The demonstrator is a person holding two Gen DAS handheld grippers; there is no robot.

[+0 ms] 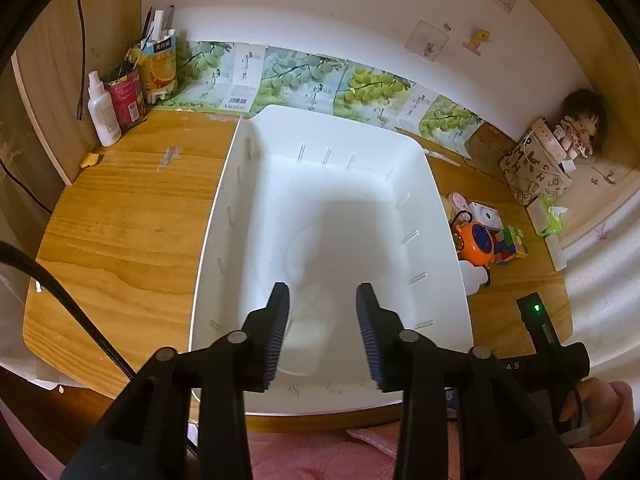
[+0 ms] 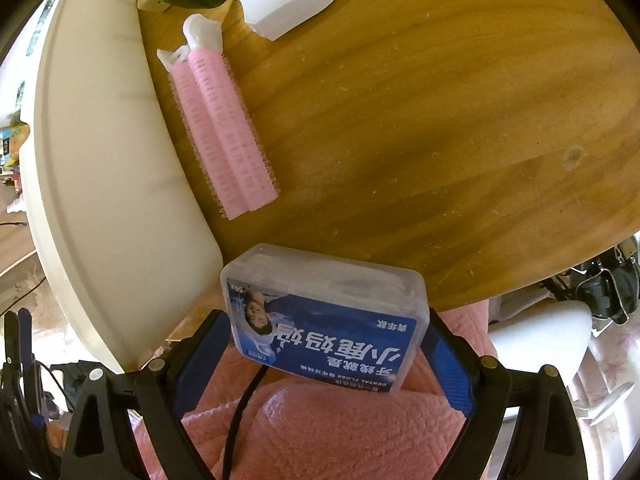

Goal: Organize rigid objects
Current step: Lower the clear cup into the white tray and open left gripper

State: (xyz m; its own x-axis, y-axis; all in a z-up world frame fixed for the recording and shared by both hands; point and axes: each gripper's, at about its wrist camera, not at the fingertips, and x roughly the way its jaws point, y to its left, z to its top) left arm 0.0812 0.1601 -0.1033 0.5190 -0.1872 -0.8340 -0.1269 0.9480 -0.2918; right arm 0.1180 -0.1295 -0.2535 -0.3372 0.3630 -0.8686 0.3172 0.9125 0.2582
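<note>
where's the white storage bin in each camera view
Left wrist: the white bin fills the centre, just beyond the open left tool.
Right wrist: only its outer wall shows, along the left edge.
Shared landmark: the wooden tabletop it stands on.

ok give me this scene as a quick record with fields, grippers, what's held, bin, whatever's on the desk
left hand-held gripper: open, holding nothing, over the bin
right hand-held gripper: shut on the clear plastic dental floss box with a blue label
white plastic bin: on the wooden desk, nothing inside in the left wrist view
pink hair rollers: two, lying side by side on the desk, beside the bin's outer wall
orange round toy: on the desk on the bin's other side, next to a multicoloured puzzle cube
</note>
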